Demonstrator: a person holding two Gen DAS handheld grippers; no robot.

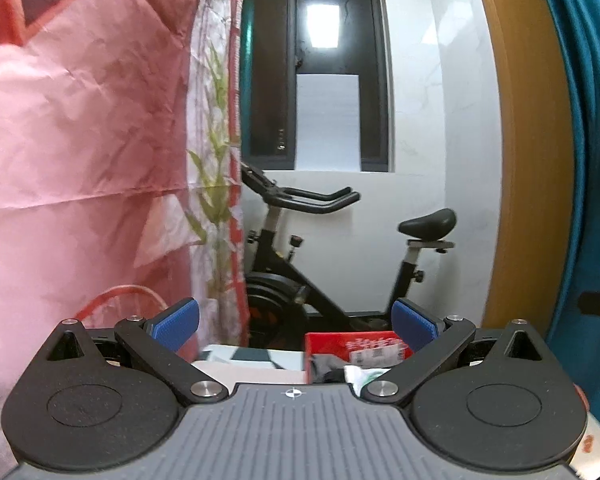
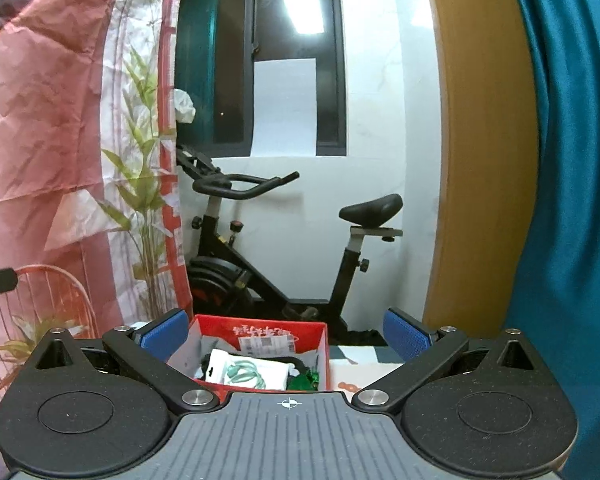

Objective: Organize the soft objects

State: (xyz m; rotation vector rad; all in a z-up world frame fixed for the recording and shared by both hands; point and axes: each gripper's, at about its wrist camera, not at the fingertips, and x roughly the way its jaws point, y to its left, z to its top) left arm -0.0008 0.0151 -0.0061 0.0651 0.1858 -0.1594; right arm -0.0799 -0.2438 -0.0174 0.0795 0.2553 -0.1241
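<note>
Left gripper [image 1: 296,322]: jaws stood wide apart, nothing between the blue pads [image 1: 178,322].
Right gripper [image 2: 286,330]: also spread wide and empty, blue pads [image 2: 402,332] on either side of the box.
Red box [image 2: 260,326]: sat low and just ahead of the right gripper; in the left wrist view [image 1: 354,346] it was mostly hidden behind the gripper body.
Soft objects: inside the box lay a white packet [image 2: 252,374] with teal loops and something green [image 2: 306,380]; other contents were too jumbled to tell apart.
Writing: white characters and a pale label [image 2: 266,338] on the box's inner wall, too blurred to read.
Pink printed sheet [image 1: 80,140]: hung at left, cut off by the frame.
Exercise bike [image 2: 276,240]: stood behind the box, its base partly hidden.
Teal curtain [image 2: 572,180]: cut off at right.
</note>
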